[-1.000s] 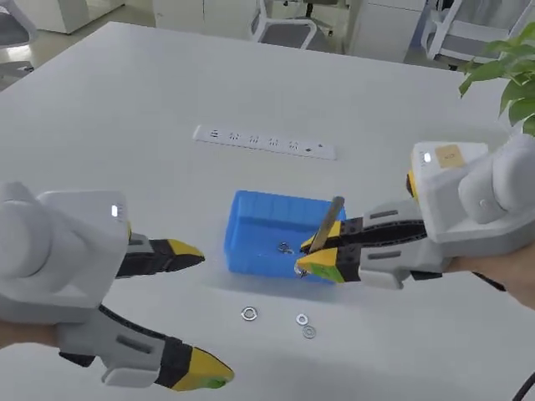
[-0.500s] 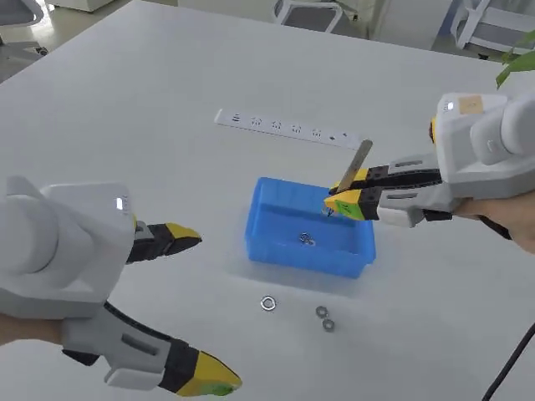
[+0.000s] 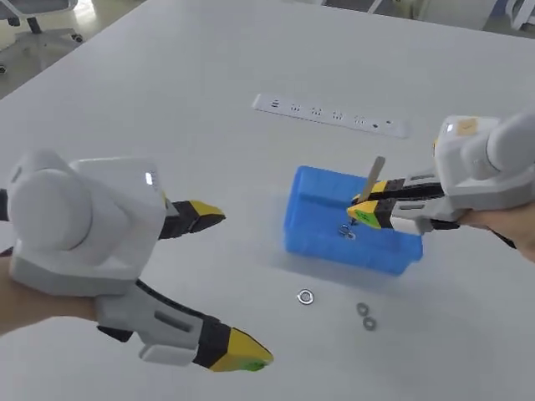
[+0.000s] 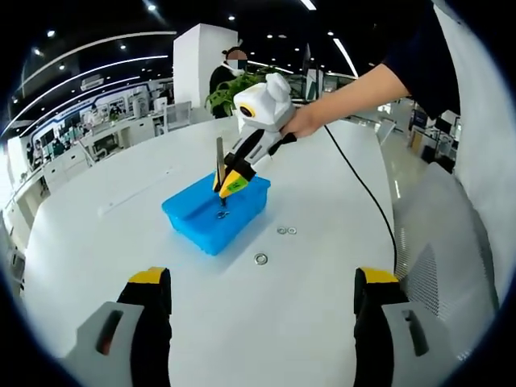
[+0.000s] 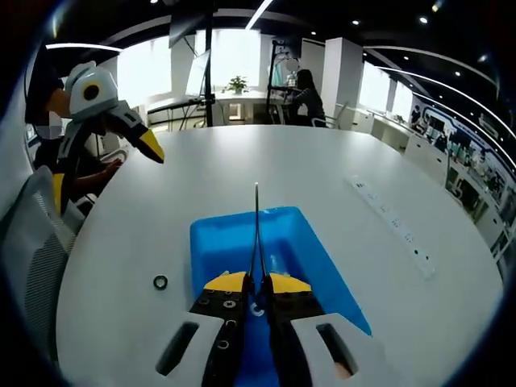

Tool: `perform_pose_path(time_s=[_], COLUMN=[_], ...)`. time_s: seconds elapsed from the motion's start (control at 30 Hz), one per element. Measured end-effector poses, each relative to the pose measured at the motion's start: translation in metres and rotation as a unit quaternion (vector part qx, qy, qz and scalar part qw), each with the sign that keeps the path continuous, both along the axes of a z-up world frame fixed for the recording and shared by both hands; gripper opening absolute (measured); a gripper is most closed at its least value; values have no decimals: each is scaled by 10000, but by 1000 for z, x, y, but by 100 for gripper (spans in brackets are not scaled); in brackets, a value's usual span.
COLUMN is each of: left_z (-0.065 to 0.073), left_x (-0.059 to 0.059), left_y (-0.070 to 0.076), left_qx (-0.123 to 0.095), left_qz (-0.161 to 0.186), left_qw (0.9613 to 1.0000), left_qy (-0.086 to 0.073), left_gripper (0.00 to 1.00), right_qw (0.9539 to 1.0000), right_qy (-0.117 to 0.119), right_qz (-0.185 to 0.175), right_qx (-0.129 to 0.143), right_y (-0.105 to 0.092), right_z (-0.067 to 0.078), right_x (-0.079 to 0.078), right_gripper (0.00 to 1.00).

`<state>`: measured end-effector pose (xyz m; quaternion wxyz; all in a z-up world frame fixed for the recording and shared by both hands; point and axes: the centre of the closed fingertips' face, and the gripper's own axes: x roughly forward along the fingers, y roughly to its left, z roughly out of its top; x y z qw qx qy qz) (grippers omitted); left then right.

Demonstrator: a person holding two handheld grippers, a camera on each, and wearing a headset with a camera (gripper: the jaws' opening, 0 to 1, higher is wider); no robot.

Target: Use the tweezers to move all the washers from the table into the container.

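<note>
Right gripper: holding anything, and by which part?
Right gripper pinches the tweezers by the lower shaft; their blunt end sticks up above the blue container.

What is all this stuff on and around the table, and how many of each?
table: one, white, beneath everything
container: one, blue, on the table right of centre
loose washers: three, silver, on the table on the near side of the container, one alone and two close together
washer in the container: one that I can make out, silver, below the tweezers
power strip: one, white, on the table beyond the container
tweezers: one, metal, clamped in the right gripper over the container
right gripper: one, white with yellow tips, jaws closed on the tweezers
left gripper: one, white with yellow tips, jaws wide apart, holding nothing
</note>
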<state>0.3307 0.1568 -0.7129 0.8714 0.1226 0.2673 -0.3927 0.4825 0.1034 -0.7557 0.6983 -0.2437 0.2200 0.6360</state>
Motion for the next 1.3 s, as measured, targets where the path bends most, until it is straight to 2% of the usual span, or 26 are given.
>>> perform_pose_path(time_s=[0.2,0.47,0.6,0.87,0.97,1.07,1.13,1.2,1.3], left_z=[-2,0,0,1,2,4,7,10,21], left_x=[1,2,3,2,4,13,22,33,55], left_y=[2,-6,-4,-4,-3,-1,1,1,-5], left_qx=[-35,-63,19,-22,-26,-126,-153,-193,-244], left_qz=[82,61,68,77,98,200,261,293,198], left_qw=[10000,10000,10000,10000,9999,9997,9995,9993,9992], left_qy=[27,32,-12,4,-4,8,-59,-95,-259], left_gripper=[99,99,99,99,99,99,99,99,98], right_qw=[9999,9999,9998,9997,9997,9998,9999,9999,9999], right_qy=[40,84,84,141,51,21,2,-9,-18], right_qz=[89,93,58,42,65,63,83,95,124], right_qx=[-105,-115,-188,-213,-223,-176,-142,-95,-38], right_y=[-1,0,-1,-2,-2,-2,-1,-1,0], right_z=[-8,-8,-10,-11,-7,-2,3,7,11], right_x=[-5,-4,-3,-5,-5,-4,-4,-4,-4], right_gripper=[9,10,10,10,10,9,9,9,8])
